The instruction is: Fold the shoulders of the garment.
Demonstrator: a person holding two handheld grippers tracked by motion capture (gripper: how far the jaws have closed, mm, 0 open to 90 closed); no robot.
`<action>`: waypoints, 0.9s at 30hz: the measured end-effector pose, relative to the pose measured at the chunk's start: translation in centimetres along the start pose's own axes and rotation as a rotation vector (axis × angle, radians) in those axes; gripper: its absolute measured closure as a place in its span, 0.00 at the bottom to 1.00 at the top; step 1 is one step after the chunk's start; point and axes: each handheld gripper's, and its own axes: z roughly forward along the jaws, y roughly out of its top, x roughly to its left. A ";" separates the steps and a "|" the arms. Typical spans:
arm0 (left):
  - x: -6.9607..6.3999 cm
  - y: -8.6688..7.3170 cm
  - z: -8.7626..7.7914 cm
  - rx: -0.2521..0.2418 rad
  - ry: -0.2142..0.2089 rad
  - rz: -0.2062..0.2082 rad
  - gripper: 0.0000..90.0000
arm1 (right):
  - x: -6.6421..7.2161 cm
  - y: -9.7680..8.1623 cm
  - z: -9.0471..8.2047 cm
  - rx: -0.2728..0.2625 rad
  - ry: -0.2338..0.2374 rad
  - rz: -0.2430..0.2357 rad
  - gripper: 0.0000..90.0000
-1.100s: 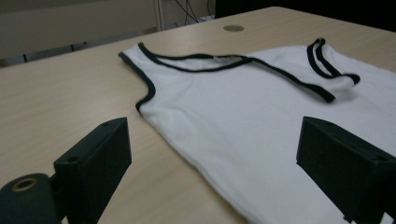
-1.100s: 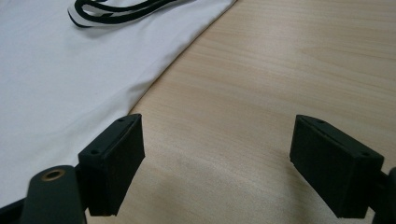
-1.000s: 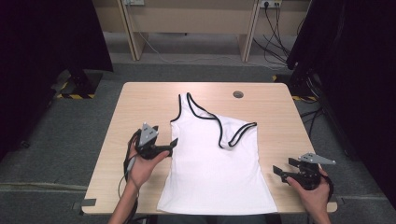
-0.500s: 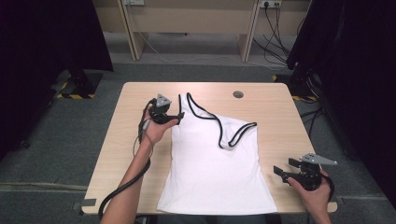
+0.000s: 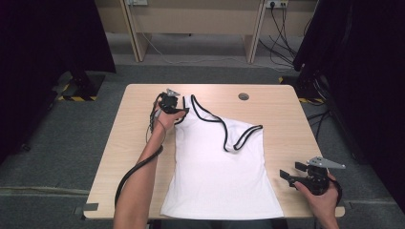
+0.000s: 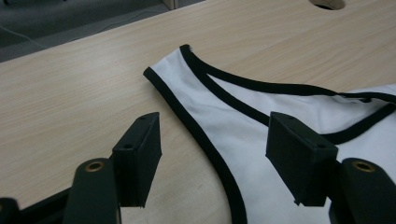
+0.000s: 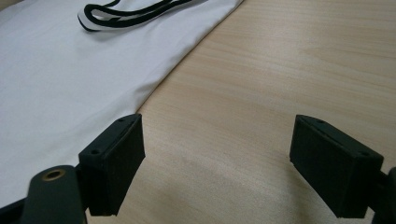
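A white tank top [image 5: 219, 167] with black trim lies flat on the wooden table [image 5: 282, 114], its right strap folded inward. My left gripper [image 5: 180, 113] is at the garment's far left shoulder strap [image 6: 187, 84]. Its jaws have just been closing and straddle the strap's black-trimmed outer edge [image 6: 205, 140] without pressing on it. My right gripper [image 5: 292, 171] rests near the table's front right, open, just off the shirt's right side. In the right gripper view the gripper [image 7: 217, 140] has bare wood between its jaws, with the white fabric [image 7: 70, 79] to their left.
A round cable hole [image 5: 243, 96] sits in the tabletop beyond the shirt. Grey carpet surrounds the table, with dark curtains on both sides and desk legs and cables [image 5: 282, 19] behind. Bare wood lies left and right of the garment.
My left hand has travelled from beside the shirt's lower left flank away toward the far shoulder strap, and its jaws have narrowed. The right hand has stayed where it was.
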 end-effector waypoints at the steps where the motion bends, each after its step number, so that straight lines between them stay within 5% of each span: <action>1: 0.1 0.2 0.3 0.007 0.002 -0.005 0.40 | 0.0 0.0 0.0 -0.001 0.000 -0.001 0.20; 8: 0.1 1.6 2.2 0.045 -0.002 -0.015 0.44 | 0.0 0.0 0.0 0.000 0.002 -0.004 0.20; 15: 0.3 1.3 4.1 0.094 0.018 -0.049 0.44 | 0.1 0.0 0.0 -0.003 0.004 -0.010 0.21; 27: 0.4 1.1 5.1 0.108 0.001 -0.039 0.50 | 0.1 0.0 0.0 -0.002 0.008 -0.010 0.21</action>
